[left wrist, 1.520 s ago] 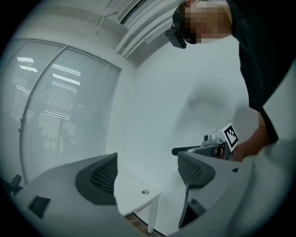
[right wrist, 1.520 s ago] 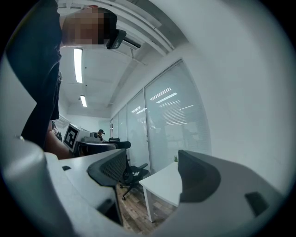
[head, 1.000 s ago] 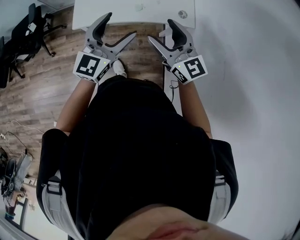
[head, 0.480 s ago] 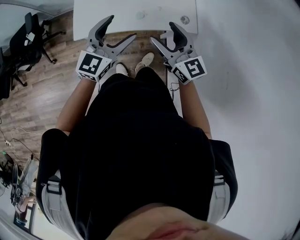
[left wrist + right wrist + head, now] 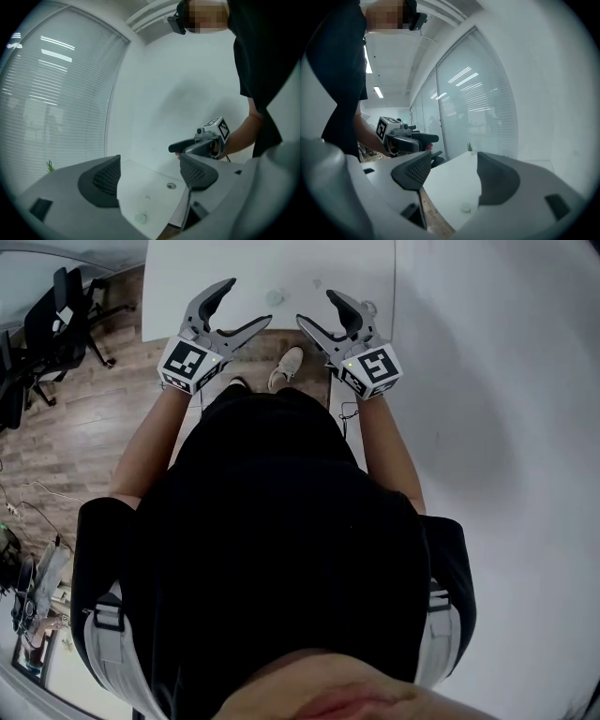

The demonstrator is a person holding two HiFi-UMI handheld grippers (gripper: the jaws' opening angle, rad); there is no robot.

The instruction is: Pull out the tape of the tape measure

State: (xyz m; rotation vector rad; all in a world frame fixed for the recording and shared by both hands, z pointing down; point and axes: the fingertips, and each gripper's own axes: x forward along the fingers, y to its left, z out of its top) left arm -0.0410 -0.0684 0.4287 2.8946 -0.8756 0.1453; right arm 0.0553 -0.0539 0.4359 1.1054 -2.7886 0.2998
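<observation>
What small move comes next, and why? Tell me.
Probably lower the left gripper and right gripper toward the small pale disc on the white table; whether it is the tape measure I cannot tell. The left's jaws stand open, empty; the right's have just been closing slightly, nothing between them.

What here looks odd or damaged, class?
Nothing askew or damaged. The left gripper and right gripper hover open and empty at the white table's edge, the right's jaws just closing slightly; no tape measure shows.

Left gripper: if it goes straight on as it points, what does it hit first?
Likely the white table: the open, empty left gripper tilts slightly down at its bare top. Depth is unclear; it could skim over to the wall.
</observation>
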